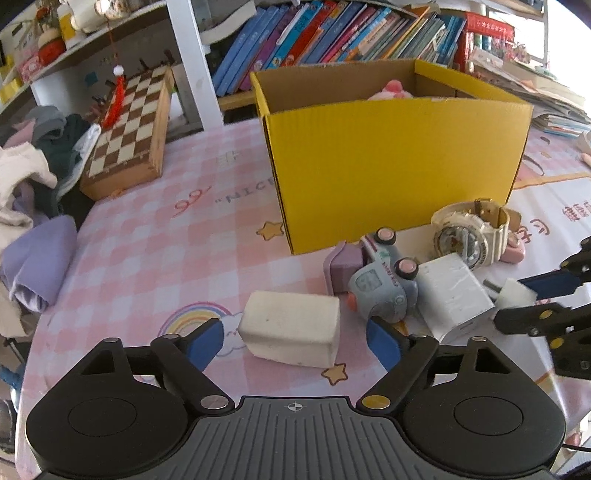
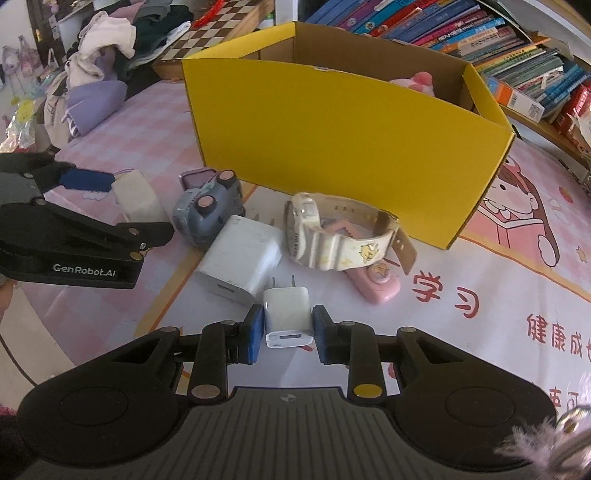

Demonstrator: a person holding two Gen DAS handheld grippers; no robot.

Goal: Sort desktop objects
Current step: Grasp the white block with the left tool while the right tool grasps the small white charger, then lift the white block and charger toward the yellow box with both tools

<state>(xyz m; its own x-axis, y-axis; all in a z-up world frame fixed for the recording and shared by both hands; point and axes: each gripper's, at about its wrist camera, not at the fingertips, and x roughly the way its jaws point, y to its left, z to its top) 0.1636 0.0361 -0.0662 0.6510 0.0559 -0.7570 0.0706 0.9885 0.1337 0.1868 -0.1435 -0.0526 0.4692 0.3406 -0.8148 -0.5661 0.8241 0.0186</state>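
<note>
My left gripper is open around a cream eraser block that lies on the pink tablecloth. My right gripper is shut on a small white plug charger, which also shows in the left wrist view. Beside it lie a bigger white charger, a grey-blue toy car, a cream wristwatch and a pink case. A yellow cardboard box stands open behind them with a pink plush toy inside.
A chessboard box and a pile of clothes lie at the left. Shelves of books stand behind the box. A small purple box leans against the toy car.
</note>
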